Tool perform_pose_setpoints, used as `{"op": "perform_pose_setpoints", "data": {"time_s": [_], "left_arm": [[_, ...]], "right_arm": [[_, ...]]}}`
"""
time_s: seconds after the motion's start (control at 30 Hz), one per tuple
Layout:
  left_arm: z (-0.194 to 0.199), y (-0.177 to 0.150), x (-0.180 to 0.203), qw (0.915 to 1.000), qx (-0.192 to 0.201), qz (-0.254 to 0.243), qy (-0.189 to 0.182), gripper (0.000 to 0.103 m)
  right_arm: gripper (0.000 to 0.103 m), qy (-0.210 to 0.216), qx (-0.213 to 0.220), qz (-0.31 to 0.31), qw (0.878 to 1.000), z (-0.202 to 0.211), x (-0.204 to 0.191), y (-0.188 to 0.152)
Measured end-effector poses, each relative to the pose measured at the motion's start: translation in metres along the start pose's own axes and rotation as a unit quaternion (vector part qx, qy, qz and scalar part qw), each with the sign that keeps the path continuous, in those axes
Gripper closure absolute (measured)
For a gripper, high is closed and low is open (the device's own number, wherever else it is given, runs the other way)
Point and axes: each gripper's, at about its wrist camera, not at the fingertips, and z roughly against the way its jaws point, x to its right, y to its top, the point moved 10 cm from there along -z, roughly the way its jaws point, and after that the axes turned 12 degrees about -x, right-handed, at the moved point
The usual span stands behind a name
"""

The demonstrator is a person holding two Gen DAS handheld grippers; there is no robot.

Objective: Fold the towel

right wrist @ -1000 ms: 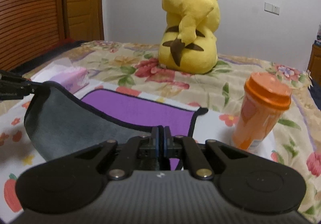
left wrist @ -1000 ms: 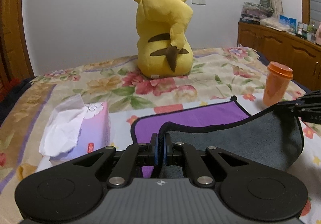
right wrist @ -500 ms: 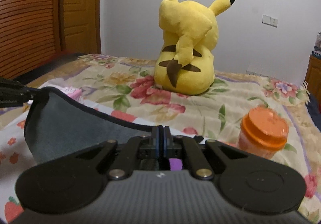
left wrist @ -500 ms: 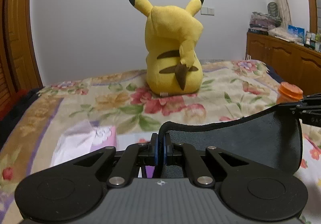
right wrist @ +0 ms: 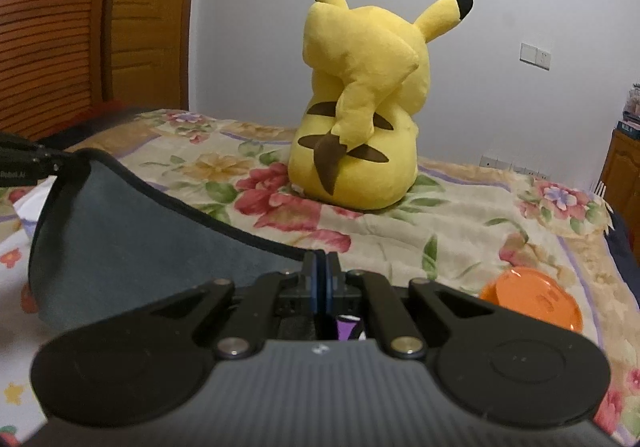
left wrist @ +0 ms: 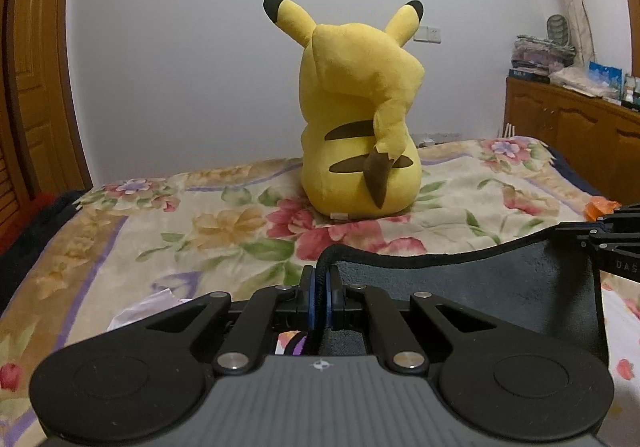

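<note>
The towel (left wrist: 480,283) is grey on the side facing me, with a black hem and a purple face that shows only as a sliver under each gripper. It hangs stretched between both grippers above the bed. My left gripper (left wrist: 320,279) is shut on its left corner, the hem rising between the blue pads. My right gripper (right wrist: 320,267) is shut on the other corner, and the towel (right wrist: 132,231) sags away to the left towards the left gripper (right wrist: 24,167). In the left wrist view the right gripper (left wrist: 608,243) shows at the right edge.
A big yellow plush toy (left wrist: 360,115) sits on the floral bedspread (left wrist: 224,223) straight ahead. An orange-lidded cup (right wrist: 532,299) stands low on the right. White tissue (left wrist: 140,307) peeks out at lower left. A wooden cabinet (left wrist: 572,131) lines the right wall, a wooden door (right wrist: 148,19) the left.
Both grippers have lifted the towel's near edge up and forward. The purple face that lay on the bed is now hidden behind the raised grey side; cup and tissue box have sunk in view.
</note>
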Motion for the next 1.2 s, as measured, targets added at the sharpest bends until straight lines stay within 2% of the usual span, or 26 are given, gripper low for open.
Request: {"op": "perform_pose_setpoints", "data": {"time_s": [0.4,0.63,0.8,0.87,0.93,1.0,1.03,1.07,1.13,1.2], "left_arm": [[-0.055,-0.022,-0.008,0.9994,-0.027,0.005,0.021,0.095],[-0.08,-0.034,-0.011,0.9986,-0.044,0.003,0.028,0.095],[-0.091,-0.044,-0.01,0.9979,-0.057,0.004,0.031,0.09],[-0.092,-0.046,-0.01,0.9978,-0.058,0.007,0.031,0.083],[-0.092,-0.048,-0.01,0.9979,-0.059,0.008,0.028,0.067],[-0.091,-0.049,-0.008,0.9979,-0.06,0.008,0.025,0.06],[-0.089,-0.049,-0.007,0.998,-0.059,0.007,0.024,0.058],[-0.087,-0.05,-0.005,0.998,-0.059,0.006,0.023,0.058],[-0.081,-0.051,-0.002,0.998,-0.06,0.004,0.017,0.057],[-0.075,-0.053,0.001,0.9981,-0.061,0.002,0.013,0.057]], "right_arm": [[0.098,-0.023,-0.022,0.008,0.999,-0.048,0.004,-0.02],[0.098,-0.022,-0.04,-0.006,0.999,-0.073,0.01,-0.033],[0.098,-0.031,-0.048,-0.01,0.998,-0.084,0.009,-0.043],[0.092,-0.032,-0.048,-0.016,0.998,-0.085,0.011,-0.045],[0.09,-0.034,-0.047,-0.021,0.998,-0.085,0.014,-0.047],[0.089,-0.038,-0.047,-0.021,0.998,-0.083,0.015,-0.048],[0.085,-0.039,-0.047,-0.022,0.998,-0.082,0.015,-0.049],[0.071,-0.038,-0.048,-0.025,0.998,-0.08,0.016,-0.05],[0.06,-0.029,-0.045,-0.031,0.998,-0.075,0.015,-0.051],[0.06,-0.025,-0.043,-0.035,0.998,-0.067,0.013,-0.055]]}}
